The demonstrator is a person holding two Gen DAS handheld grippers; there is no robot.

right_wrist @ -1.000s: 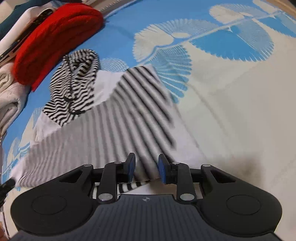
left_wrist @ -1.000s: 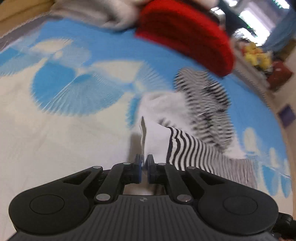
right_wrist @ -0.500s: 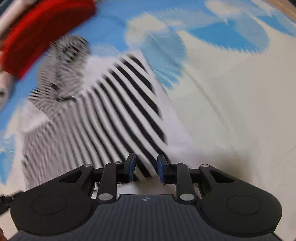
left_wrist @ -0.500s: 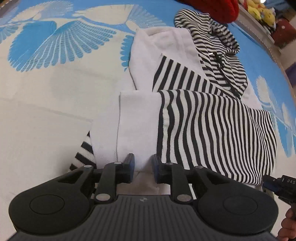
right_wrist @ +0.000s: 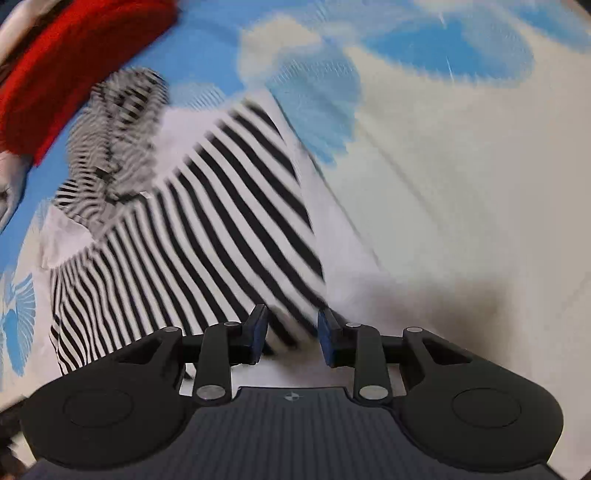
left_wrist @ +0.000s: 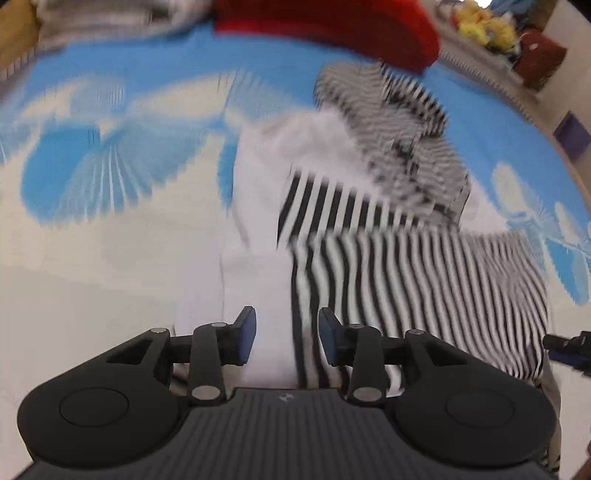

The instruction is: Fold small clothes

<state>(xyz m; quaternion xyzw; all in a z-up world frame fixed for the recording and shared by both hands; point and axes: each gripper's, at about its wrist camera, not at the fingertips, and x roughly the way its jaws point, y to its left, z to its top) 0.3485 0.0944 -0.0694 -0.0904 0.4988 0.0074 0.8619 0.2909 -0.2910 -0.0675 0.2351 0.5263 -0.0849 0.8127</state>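
A small black-and-white striped hooded top (left_wrist: 406,280) lies folded on the blue-and-white printed bedsheet (left_wrist: 92,258). Its white panel (left_wrist: 258,229) is on the left and its hood (left_wrist: 399,122) points away. My left gripper (left_wrist: 287,336) hovers over the near edge where white meets stripes. Its jaws are opening and the pads stand apart from the cloth below. My right gripper (right_wrist: 291,334) is at the near corner of the striped top (right_wrist: 207,236). Its jaws are opening slightly, and a striped edge lies between pads that do not press it.
A red knitted piece (left_wrist: 332,26) lies beyond the hood, also in the right wrist view as the red piece (right_wrist: 66,66). Pale heaped clothes (left_wrist: 110,14) sit at the far left. Yellow soft toys (left_wrist: 484,26) are beyond the bed edge. Bare sheet (right_wrist: 461,221) spreads to the right.
The left jaws went from shut on a white cloth edge to apart, letting it go onto the folded top. The left gripper drew back. The right gripper stayed in place, jaws slightly wider.
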